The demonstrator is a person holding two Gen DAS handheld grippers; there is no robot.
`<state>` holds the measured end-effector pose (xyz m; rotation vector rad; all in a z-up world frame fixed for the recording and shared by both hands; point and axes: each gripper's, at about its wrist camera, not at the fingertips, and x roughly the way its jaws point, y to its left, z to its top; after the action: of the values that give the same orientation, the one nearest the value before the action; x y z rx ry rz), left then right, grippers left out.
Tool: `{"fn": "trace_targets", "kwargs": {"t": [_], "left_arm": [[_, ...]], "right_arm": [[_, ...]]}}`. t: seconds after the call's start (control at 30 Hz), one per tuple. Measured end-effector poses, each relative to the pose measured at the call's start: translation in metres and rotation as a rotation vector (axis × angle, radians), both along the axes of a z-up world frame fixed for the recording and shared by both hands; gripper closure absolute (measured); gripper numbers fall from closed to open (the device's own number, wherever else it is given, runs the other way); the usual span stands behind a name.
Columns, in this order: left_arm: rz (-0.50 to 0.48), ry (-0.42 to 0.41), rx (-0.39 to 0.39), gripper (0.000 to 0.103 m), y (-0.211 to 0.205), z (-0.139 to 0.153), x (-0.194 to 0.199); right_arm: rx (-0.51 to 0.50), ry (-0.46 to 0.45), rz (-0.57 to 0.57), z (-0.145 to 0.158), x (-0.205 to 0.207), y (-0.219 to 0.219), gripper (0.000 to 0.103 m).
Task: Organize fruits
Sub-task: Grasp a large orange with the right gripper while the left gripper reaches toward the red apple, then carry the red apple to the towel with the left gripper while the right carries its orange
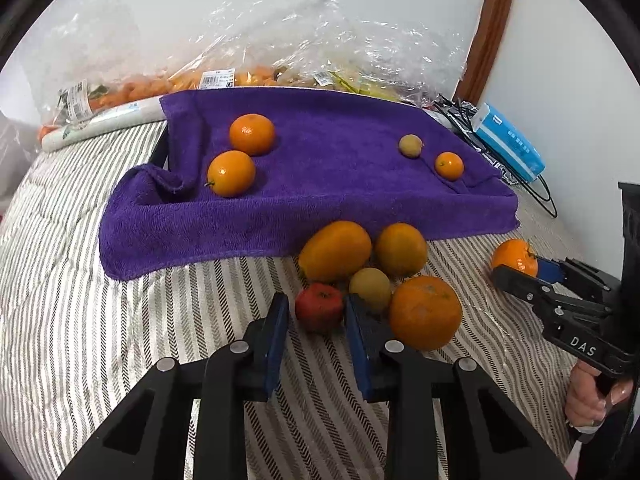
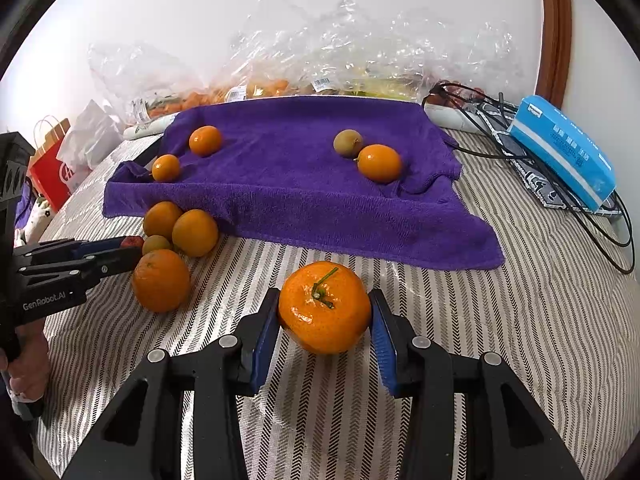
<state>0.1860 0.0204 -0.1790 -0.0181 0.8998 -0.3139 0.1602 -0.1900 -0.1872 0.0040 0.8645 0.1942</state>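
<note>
Your left hand-held gripper [image 1: 318, 312] is clenched on the small red fruit [image 1: 320, 307] at the near edge of the cluster in the lower middle of the left wrist frame, likely picked first because it sits free of the oranges. Your right hand-held gripper [image 2: 325, 316] grasps the stemmed mandarin [image 2: 325, 307] on the striped bed cover [image 2: 520, 320], lower centre of its view. Both point steeply down toward the bed, below the purple towel [image 2: 288, 184], where sorted fruit sits in pairs.
</note>
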Motion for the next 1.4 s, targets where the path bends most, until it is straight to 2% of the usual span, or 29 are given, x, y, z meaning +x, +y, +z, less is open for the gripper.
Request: {"fn": "trace_targets", "kwargs": {"t": [0.17, 0.37, 0.77, 1.03, 1.17, 1.4], "left_arm": [[0.006, 0.005, -0.038, 0.079, 0.005, 0.002, 0.0], [0.041, -0.016, -0.075, 0.079, 0.015, 0.017, -0.004], [0.103, -0.077, -0.123, 0.079, 0.028, 0.06, 0.007], [0.142, -0.139, -0.13, 0.079, 0.031, 0.085, 0.033], [0.163, -0.135, -0.137, 0.079, 0.029, 0.083, 0.052], [0.193, -0.107, -0.116, 0.079, 0.024, 0.062, 0.076]], "right_arm": [[-0.005, -0.002, -0.002, 0.002, 0.0, 0.0, 0.06], [-0.012, -0.026, -0.001, 0.013, -0.002, 0.0, 0.06], [-0.034, -0.125, 0.007, 0.058, 0.007, -0.003, 0.06], [-0.046, -0.194, 0.004, 0.084, 0.028, -0.004, 0.06], [-0.03, -0.193, -0.003, 0.082, 0.046, -0.006, 0.06], [0.008, -0.155, -0.019, 0.058, 0.071, -0.012, 0.06]]}}
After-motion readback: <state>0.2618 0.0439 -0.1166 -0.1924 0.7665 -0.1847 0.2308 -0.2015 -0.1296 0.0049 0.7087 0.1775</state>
